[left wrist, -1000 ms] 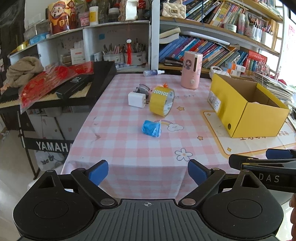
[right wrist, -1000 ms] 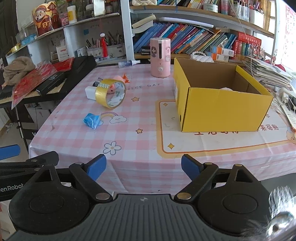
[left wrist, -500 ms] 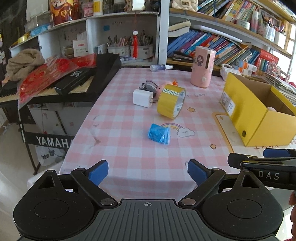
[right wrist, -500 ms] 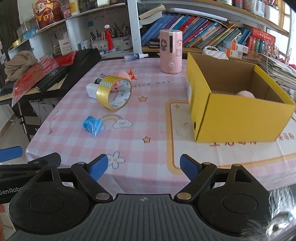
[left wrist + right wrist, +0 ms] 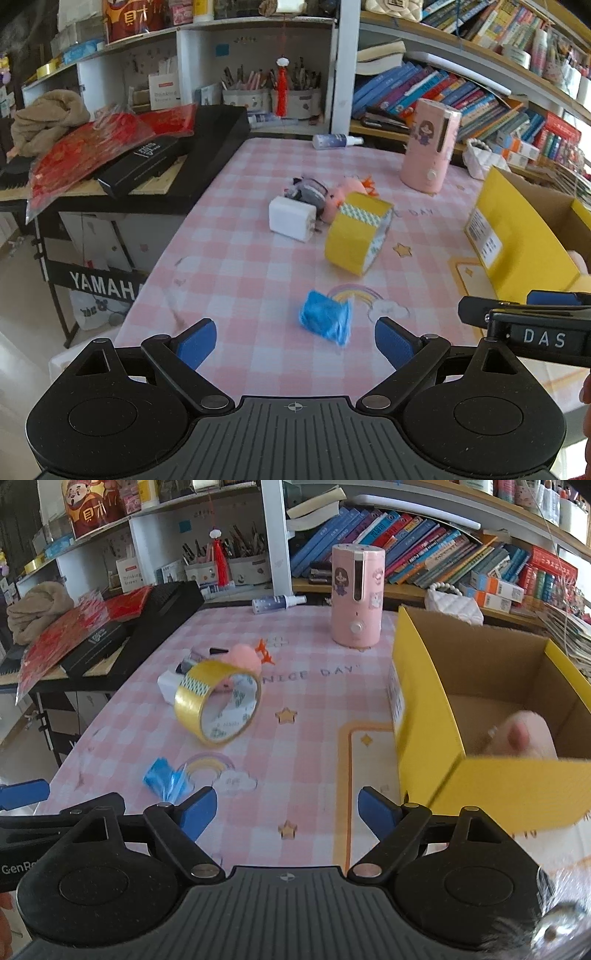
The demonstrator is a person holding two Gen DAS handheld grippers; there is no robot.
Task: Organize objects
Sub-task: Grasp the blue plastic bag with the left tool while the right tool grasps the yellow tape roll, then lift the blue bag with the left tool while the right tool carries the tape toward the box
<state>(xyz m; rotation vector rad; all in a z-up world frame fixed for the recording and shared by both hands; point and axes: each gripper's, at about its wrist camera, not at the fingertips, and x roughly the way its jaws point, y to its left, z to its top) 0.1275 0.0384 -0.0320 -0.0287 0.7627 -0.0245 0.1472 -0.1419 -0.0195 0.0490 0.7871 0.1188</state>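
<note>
Left wrist view. The desk (image 5: pixel 258 258) carries a pink-and-white checked cloth printed with stars, a rainbow and a cloud. The left tool (image 5: pixel 294 338) hangs over the near edge, released, its blue pads wide apart with nothing between them. Just beyond it lies a crumpled blue wrapper (image 5: pixel 325 317). Farther in, a roll of yellow tape (image 5: pixel 356 232) stands tilted on its edge, near a white charger block (image 5: pixel 291 218), which sits in front of a grey plush toy (image 5: pixel 308 190) and a pink plush toy (image 5: pixel 341 197). A pink humidifier (image 5: pixel 432 147) stands upright toward the far side, and a small spray bottle (image 5: pixel 336 140) lies at the far edge. A yellow cardboard box (image 5: pixel 517 236) sits at the right. Left of the desk, a black keyboard (image 5: pixel 207 147) on a stand reads "YAMAHA"; red packets rest on it. Shelves of books (image 5: pixel 424 88) and pen pots fill the back wall. The right tool's arm, marked "DAS", enters at the right edge.

Right wrist view. The right tool (image 5: pixel 287 810) is likewise released, pads apart and empty, above the cloth in front of the box. The cloth reads "NICE DAY". The yellow cardboard box (image 5: pixel 424 709) is open at the top; a pink plush item (image 5: pixel 524 734) lies inside against its near wall. The yellow tape (image 5: pixel 218 703) and blue wrapper (image 5: pixel 166 779) lie to the left, the humidifier (image 5: pixel 356 594) behind. The left tool's arm at the left edge shows "GenR", the rest cut off.
</note>
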